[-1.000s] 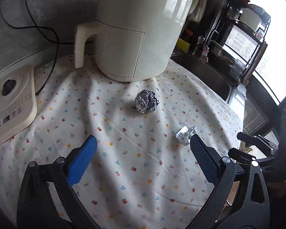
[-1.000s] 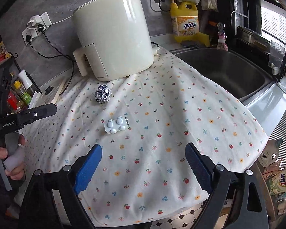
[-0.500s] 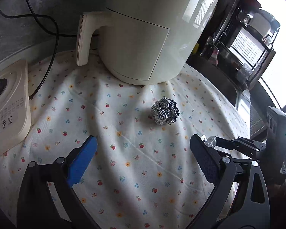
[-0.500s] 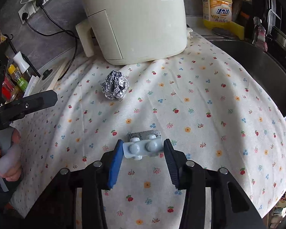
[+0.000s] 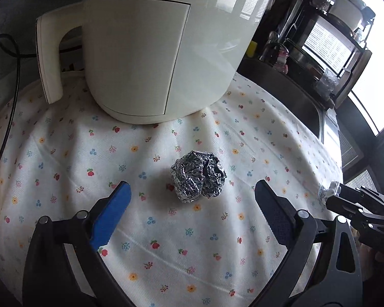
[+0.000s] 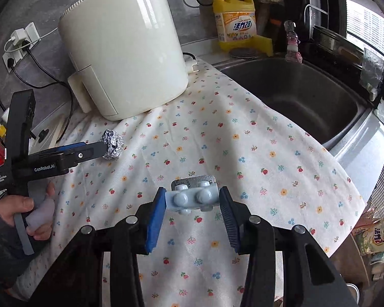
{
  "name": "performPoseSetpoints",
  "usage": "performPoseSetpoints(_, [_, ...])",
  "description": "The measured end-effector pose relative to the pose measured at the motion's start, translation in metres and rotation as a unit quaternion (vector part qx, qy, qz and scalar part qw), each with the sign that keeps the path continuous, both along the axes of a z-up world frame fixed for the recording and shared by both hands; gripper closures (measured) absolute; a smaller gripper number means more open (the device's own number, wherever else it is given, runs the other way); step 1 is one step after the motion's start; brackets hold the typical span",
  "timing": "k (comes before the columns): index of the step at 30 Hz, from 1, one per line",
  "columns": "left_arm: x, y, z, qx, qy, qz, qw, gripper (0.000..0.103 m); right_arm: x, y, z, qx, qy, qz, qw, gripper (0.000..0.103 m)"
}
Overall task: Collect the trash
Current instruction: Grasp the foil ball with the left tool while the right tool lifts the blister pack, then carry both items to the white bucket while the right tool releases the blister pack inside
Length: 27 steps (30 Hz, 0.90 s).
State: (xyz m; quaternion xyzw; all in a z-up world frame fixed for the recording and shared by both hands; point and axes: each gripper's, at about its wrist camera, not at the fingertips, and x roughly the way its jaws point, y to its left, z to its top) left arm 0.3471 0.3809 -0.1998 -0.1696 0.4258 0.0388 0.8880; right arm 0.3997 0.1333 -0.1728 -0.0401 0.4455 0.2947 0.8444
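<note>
A crumpled foil ball [image 5: 198,176] lies on the flowered tablecloth [image 5: 166,230], in front of the cream air fryer [image 5: 153,51]. My left gripper [image 5: 192,186] is open, its blue pads either side of the ball's near edge without touching it. From the right wrist view the same gripper [image 6: 94,149] reaches the foil ball [image 6: 112,144] from the left. My right gripper [image 6: 192,192] is shut on a pale blue blister pack [image 6: 192,198], held a little above the cloth. That pack [image 5: 326,192] also shows at the right edge of the left wrist view.
The air fryer [image 6: 125,58] stands at the back of the cloth. A steel sink [image 6: 294,97] lies to the right, with a yellow detergent bottle [image 6: 234,25] behind it. A person's hand [image 6: 20,209] holds the left gripper's handle. Cables and sockets [image 6: 18,43] are at the back left.
My left gripper has moved forward and down until the foil ball sits at its fingertips. My right gripper has closed on the blister pack and lifted it off the cloth.
</note>
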Motion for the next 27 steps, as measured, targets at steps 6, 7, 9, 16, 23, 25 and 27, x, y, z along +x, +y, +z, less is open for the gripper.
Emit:
performPoseSetpoints(6, [0.013, -0.007, -0.012, 0.005, 0.019, 0.007, 0.9998, 0.044, -0.006, -0.033, 0.002, 0.009, -0.001, -0.025, 1.0, 0.06])
performPoseSetpoints(7, [0.013, -0.008, -0.011, 0.008, 0.023, 0.011, 0.9996, 0.058, -0.007, -0.037, 0.002, 0.012, -0.002, -0.026, 1.0, 0.06])
performPoseSetpoints(9, [0.005, -0.01, -0.004, 0.002, 0.019, 0.019, 0.9996, 0.058, -0.012, -0.045, 0.004, 0.019, -0.005, -0.026, 0.999, 0.06])
performPoseSetpoints(16, [-0.031, -0.041, 0.029, 0.021, -0.015, 0.017, 0.9995, 0.058, -0.033, -0.069, 0.008, 0.031, -0.007, -0.017, 0.999, 0.06])
performPoseSetpoints(23, [-0.054, -0.093, 0.049, 0.025, -0.037, 0.007, 0.999, 0.06, -0.053, -0.116, 0.014, 0.031, -0.007, -0.022, 0.999, 0.06])
performPoseSetpoints(25, [-0.057, -0.115, 0.053, 0.027, -0.041, -0.006, 0.9988, 0.061, -0.06, -0.134, 0.015, 0.028, -0.005, -0.026, 0.999, 0.06])
performPoseSetpoints(27, [-0.061, -0.14, 0.057, 0.032, -0.047, -0.014, 0.9983, 0.061, -0.067, -0.154, 0.016, 0.025, -0.004, -0.031, 0.999, 0.06])
